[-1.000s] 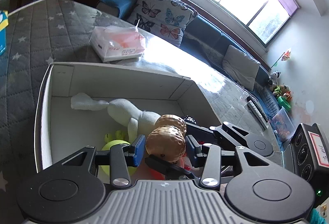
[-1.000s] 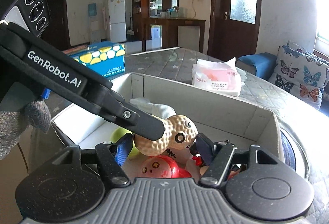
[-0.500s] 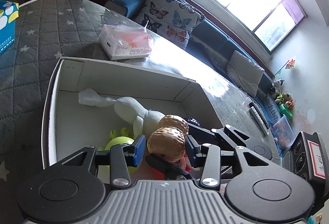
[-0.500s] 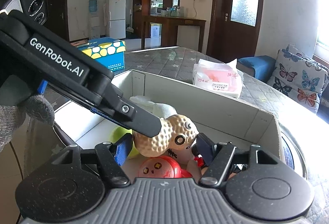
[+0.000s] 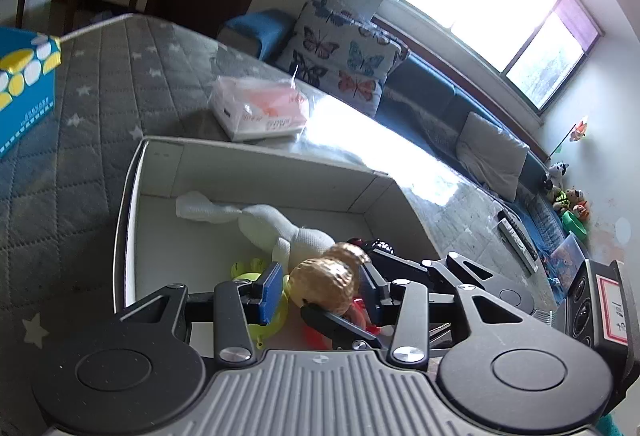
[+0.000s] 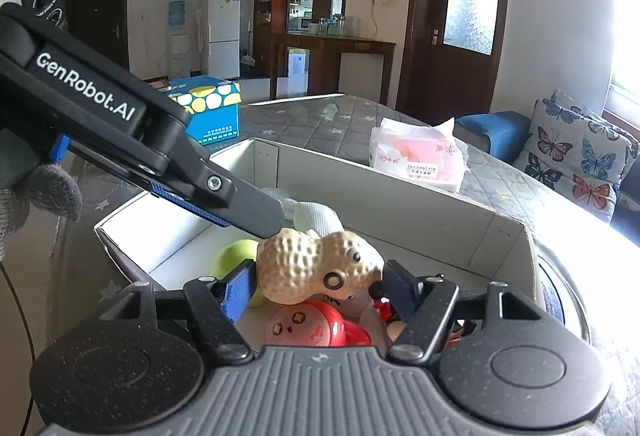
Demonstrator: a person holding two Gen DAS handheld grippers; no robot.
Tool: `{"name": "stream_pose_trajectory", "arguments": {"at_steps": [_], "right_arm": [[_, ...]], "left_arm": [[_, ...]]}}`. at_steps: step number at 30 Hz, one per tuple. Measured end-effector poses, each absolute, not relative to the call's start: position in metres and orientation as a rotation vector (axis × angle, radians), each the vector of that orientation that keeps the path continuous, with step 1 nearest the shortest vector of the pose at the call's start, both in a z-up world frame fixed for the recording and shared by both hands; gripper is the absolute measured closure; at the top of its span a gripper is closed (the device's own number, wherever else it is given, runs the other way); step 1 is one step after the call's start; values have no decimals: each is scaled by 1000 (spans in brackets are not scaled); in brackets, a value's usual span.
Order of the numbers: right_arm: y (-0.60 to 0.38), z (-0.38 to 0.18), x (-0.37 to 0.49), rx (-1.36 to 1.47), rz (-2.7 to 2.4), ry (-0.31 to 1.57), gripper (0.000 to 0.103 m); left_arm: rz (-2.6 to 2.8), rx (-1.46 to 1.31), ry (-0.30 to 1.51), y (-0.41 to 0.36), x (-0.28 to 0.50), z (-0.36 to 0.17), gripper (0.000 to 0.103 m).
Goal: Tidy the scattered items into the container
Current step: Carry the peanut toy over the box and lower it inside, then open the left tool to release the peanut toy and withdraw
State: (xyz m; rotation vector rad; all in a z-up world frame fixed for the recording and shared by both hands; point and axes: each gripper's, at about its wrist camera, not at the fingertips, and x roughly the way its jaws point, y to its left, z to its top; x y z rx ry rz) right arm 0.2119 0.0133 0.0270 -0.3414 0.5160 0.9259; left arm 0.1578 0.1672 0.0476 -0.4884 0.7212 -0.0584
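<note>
Peanut toy (image 6: 316, 268) sits nearest to you, low over the front of the white box (image 6: 400, 204) and caught between both tools. Your right gripper (image 6: 320, 282) has it lengthwise, one pad at each end and seemingly touching; those jaws are easing apart. Your left gripper (image 5: 322, 286) comes in from the side and is clamped across one lobe, its near finger lying on top of that lobe in the right wrist view. Your left hand (image 6: 24, 204), in a grey knit glove, shows at that view's edge. Just under the peanut lies a red toy (image 6: 304, 328); whether the two touch, you cannot tell. Beside it is a yellow-green toy (image 6: 234, 256), and further into the box a white plush (image 5: 280, 232) stretches toward the far wall. Box stands on a grey quilted cover (image 5: 80, 156) with stars. Beyond the far wall: a tissue pack (image 6: 416, 160). Further left, a blue box (image 6: 212, 112). Past the cover, a butterfly cushion (image 6: 576, 160); far back, a fridge (image 6: 223, 32).
</note>
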Motion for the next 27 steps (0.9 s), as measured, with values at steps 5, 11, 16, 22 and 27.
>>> {"name": "stream_pose_trajectory", "arguments": {"at_steps": [5, 11, 16, 22, 27], "right_arm": [[10, 32, 204, -331, 925, 500, 25], [1, 39, 197, -305, 912, 487, 23], [-11, 44, 185, -269, 896, 483, 17], [-27, 50, 168, -235, 866, 481, 12], [-38, 52, 154, -204, 837, 487, 6]], "left_arm": [[-30, -463, 703, 162, 147, 51, 59], [4, -407, 659, 154, 128, 59, 59], [39, -362, 663, 143, 114, 61, 59], [45, -322, 649, 131, 94, 62, 59], [78, -267, 660, 120, 83, 60, 59]]}}
